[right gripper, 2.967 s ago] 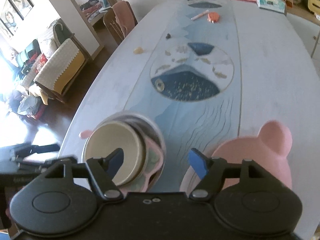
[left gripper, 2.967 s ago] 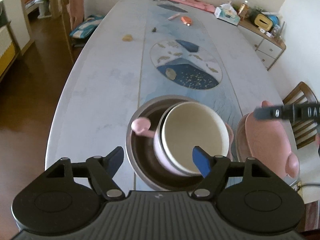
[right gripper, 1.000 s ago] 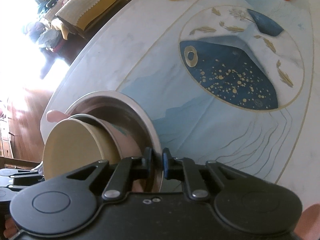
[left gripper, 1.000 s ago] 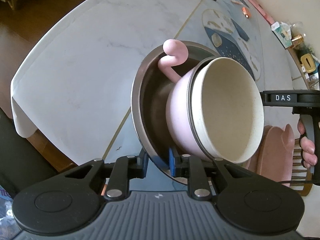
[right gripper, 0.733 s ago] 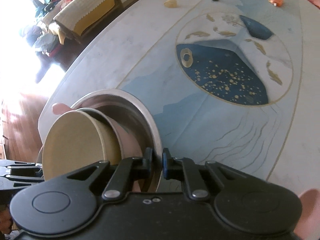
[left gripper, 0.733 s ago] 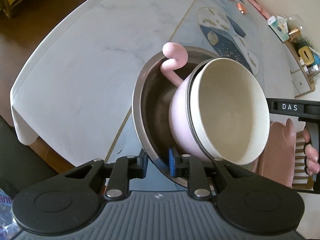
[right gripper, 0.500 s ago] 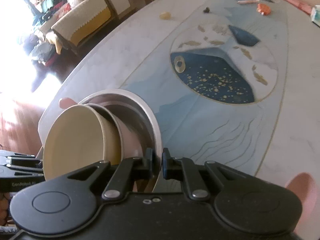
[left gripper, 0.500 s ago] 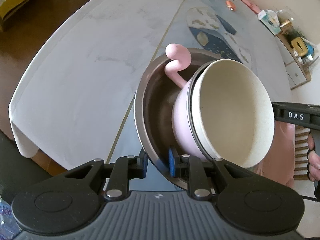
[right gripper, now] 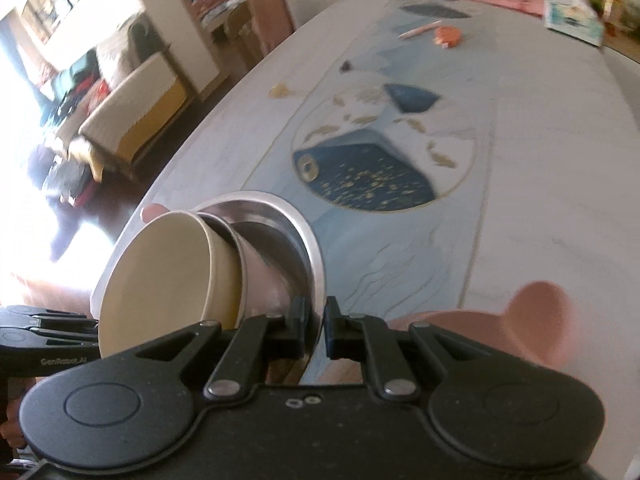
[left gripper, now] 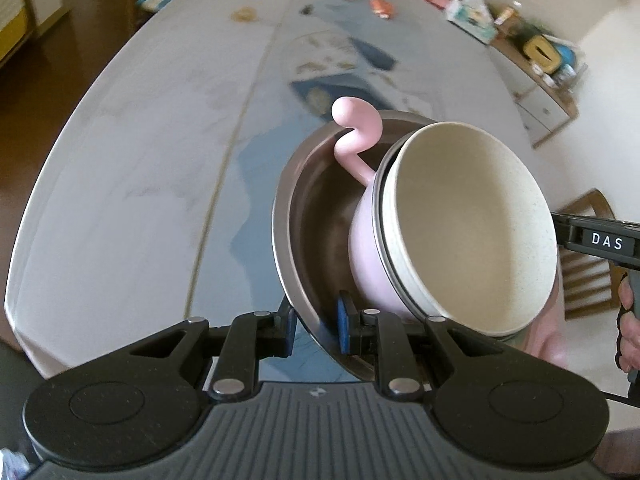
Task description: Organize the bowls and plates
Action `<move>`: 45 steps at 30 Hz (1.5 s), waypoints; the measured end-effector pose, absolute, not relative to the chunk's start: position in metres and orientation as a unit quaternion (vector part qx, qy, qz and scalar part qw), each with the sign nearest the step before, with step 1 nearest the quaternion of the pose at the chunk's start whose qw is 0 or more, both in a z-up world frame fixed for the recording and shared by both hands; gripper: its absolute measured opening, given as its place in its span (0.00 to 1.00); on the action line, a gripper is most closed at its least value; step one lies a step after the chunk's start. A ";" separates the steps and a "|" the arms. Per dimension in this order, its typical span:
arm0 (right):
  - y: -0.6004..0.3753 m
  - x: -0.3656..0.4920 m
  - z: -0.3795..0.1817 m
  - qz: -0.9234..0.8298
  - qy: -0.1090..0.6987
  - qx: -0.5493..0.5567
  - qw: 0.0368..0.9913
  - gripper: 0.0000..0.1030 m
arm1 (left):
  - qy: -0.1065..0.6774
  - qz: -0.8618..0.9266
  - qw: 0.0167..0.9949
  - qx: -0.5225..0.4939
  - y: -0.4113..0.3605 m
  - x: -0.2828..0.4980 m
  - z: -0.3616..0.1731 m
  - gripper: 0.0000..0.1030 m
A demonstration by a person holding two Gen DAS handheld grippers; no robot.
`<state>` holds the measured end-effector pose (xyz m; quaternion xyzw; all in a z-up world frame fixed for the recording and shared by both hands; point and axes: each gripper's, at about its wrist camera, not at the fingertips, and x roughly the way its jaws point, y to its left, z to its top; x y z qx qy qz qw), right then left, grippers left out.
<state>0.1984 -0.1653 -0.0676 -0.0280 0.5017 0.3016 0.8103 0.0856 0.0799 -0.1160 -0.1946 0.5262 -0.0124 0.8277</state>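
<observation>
The left gripper (left gripper: 316,326) has its fingers narrowed onto the near rim of the steel bowl (left gripper: 316,216), one pad outside the wall and the blue pad inside it. The right gripper (right gripper: 316,330) pinches the same steel bowl (right gripper: 296,220) at its opposite rim, fingers almost together with only the thin metal edge between them. Held from both sides, the steel bowl is tipped steeply on edge above the near end of the table (left gripper: 132,152), its mouth turned toward the left gripper's side. Nested inside it is the pink bowl (left gripper: 362,256), whose curled pink handle (left gripper: 354,128) sticks up over the steel rim, and inside that sits the cream bowl (left gripper: 472,232), leaning with the stack and facing the same way. From the right wrist view the cream bowl (right gripper: 160,272) shows its open mouth at the left. Just beyond the right gripper's fingers, near the table's near right edge, lies a pink eared plate (right gripper: 536,320). Farther out, toward the table's far end, an orange object (right gripper: 448,36) and a tissue box (right gripper: 574,16) rest on the tabletop. A hand (left gripper: 628,320) grips the right gripper's handle at the right edge of the left wrist view.
</observation>
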 end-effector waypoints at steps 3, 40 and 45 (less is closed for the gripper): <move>-0.185 0.194 -0.057 0.283 0.491 -0.008 0.824 0.09 | 0.522 -0.039 0.834 -0.174 0.065 0.098 -0.105 0.18; -0.341 0.146 -0.099 0.128 0.495 0.107 0.853 0.10 | 0.554 -0.175 0.814 -0.028 -0.082 0.143 -0.130 0.18; -0.340 0.148 -0.107 0.129 0.500 0.098 0.851 0.10 | 0.556 -0.172 0.813 -0.025 -0.083 0.145 -0.136 0.18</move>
